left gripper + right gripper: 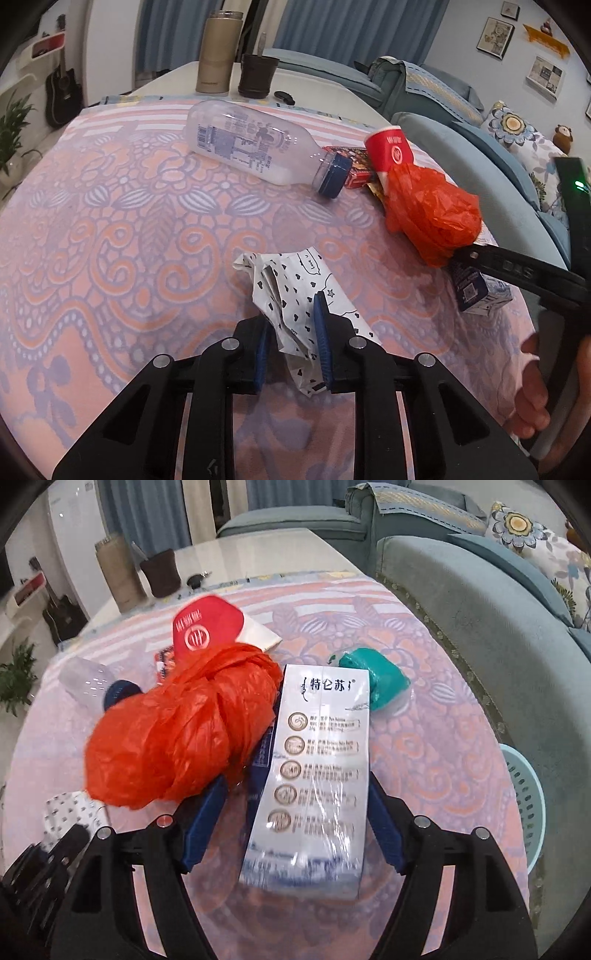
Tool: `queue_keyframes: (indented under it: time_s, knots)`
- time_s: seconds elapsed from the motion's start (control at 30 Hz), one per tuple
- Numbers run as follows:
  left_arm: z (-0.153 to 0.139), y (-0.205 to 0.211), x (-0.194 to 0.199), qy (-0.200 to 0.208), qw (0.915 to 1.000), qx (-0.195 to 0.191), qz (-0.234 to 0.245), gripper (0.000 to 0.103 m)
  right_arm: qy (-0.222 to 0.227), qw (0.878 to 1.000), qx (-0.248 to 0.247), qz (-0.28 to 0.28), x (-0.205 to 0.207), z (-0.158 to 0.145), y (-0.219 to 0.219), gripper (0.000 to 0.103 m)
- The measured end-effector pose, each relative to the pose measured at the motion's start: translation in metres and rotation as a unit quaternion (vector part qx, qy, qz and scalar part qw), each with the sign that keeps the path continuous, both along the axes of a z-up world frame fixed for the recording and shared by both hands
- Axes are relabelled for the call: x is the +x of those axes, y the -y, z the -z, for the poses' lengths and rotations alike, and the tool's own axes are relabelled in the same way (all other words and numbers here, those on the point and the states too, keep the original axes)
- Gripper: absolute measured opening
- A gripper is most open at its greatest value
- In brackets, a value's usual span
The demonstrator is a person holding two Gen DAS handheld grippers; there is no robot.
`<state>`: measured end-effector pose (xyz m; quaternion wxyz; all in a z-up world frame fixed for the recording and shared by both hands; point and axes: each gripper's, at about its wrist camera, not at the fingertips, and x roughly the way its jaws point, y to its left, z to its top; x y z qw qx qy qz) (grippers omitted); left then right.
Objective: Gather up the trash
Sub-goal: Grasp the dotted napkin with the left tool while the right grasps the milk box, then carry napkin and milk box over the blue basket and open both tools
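Observation:
My left gripper (293,325) is shut on a crumpled white paper wrapper with black hearts (295,291), just above the pink patterned tablecloth (110,240). My right gripper (295,794) is open, its blue pads on either side of a white and blue milk carton (317,768) lying flat; whether the pads touch it I cannot tell. A crumpled orange plastic bag (177,731) lies against the carton's left side. A clear plastic bottle with a blue cap (255,144), a red paper cup (388,147) and a small red packet (351,166) lie beyond.
A teal crumpled bag (373,675) lies right of the carton. A light blue basket (528,801) sits below the table's right edge beside the grey-blue sofa (461,609). A tan flask (218,51) and a dark cup (256,74) stand at the far end.

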<state>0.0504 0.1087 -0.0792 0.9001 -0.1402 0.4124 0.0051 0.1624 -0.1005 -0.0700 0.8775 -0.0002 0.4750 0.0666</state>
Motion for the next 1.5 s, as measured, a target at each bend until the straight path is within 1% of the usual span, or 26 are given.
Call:
queue_keyframes:
  time_s: [0.03, 0.07, 0.1, 0.13, 0.23, 0.3, 0.37, 0.47, 0.53, 0.63, 0.7, 0.87, 1.03, 1.17, 1.33, 1.43, 1.5]
  knots:
    - [0.0, 0.0, -0.001, 0.001, 1.0, -0.001, 0.002, 0.02, -0.004, 1.0, 0.001, 0.004, 0.001, 0.002, 0.002, 0.07]
    - [0.0, 0.001, 0.0, 0.001, 1.0, -0.001, 0.004, 0.02, -0.009, 1.0, 0.008, 0.007, 0.002, 0.004, 0.004, 0.062]
    - [0.0, 0.001, 0.0, 0.001, 1.0, -0.001, 0.005, 0.02, -0.01, 1.0, 0.01, 0.008, 0.001, 0.006, 0.006, 0.059]
    - [0.0, 0.002, -0.001, 0.001, 1.0, -0.003, 0.007, 0.017, -0.007, 1.0, 0.008, 0.008, -0.001, 0.006, 0.008, 0.057]
    - [0.0, 0.003, -0.001, 0.002, 0.9999, -0.007, 0.015, 0.013, 0.012, 1.0, 0.001, 0.006, -0.019, 0.002, 0.017, 0.056]
    - [0.0, 0.003, -0.001, 0.006, 0.9996, -0.014, 0.022, 0.01, 0.019, 1.0, 0.013, 0.011, -0.03, -0.001, 0.028, 0.056]
    - [-0.003, 0.005, -0.004, 0.017, 0.9992, -0.019, 0.031, 0.004, 0.031, 0.999, 0.021, 0.02, -0.041, -0.005, 0.039, 0.056]
    - [-0.009, 0.014, -0.011, 0.034, 0.9982, -0.026, 0.043, 0.002, 0.055, 0.998, 0.031, 0.03, -0.056, -0.015, 0.057, 0.056]
    - [-0.014, 0.019, -0.014, 0.045, 0.9969, -0.037, 0.052, 0.002, 0.07, 0.996, 0.032, 0.037, -0.066, -0.024, 0.071, 0.056]
    - [-0.03, 0.033, -0.018, 0.076, 0.9934, -0.045, 0.072, 0.002, 0.091, 0.994, 0.04, 0.052, -0.075, -0.037, 0.092, 0.056]
    - [-0.044, 0.047, -0.022, 0.099, 0.9899, -0.049, 0.089, 0.002, 0.107, 0.991, 0.043, 0.066, -0.081, -0.047, 0.108, 0.056]
    - [-0.077, 0.089, -0.015, 0.135, 0.9812, -0.044, 0.131, 0.002, 0.139, 0.984, 0.045, 0.1, -0.089, -0.067, 0.149, 0.056]
    - [-0.101, 0.143, 0.009, 0.149, 0.9709, -0.044, 0.182, 0.002, 0.156, 0.976, 0.05, 0.14, -0.091, -0.076, 0.196, 0.056]
    - [-0.111, 0.189, 0.03, 0.152, 0.961, -0.046, 0.226, 0.002, 0.148, 0.972, 0.059, 0.175, -0.088, -0.068, 0.234, 0.056]
    - [-0.103, 0.249, 0.06, 0.137, 0.9513, -0.039, 0.273, 0.002, 0.125, 0.965, 0.072, 0.217, -0.085, -0.045, 0.284, 0.056]
    - [-0.09, 0.285, 0.078, 0.123, 0.9443, -0.043, 0.302, 0.002, 0.112, 0.963, 0.076, 0.235, -0.083, -0.03, 0.302, 0.056]
    - [-0.081, 0.302, 0.086, 0.113, 0.9415, -0.043, 0.314, 0.002, 0.097, 0.961, 0.076, 0.246, -0.08, -0.017, 0.313, 0.056]
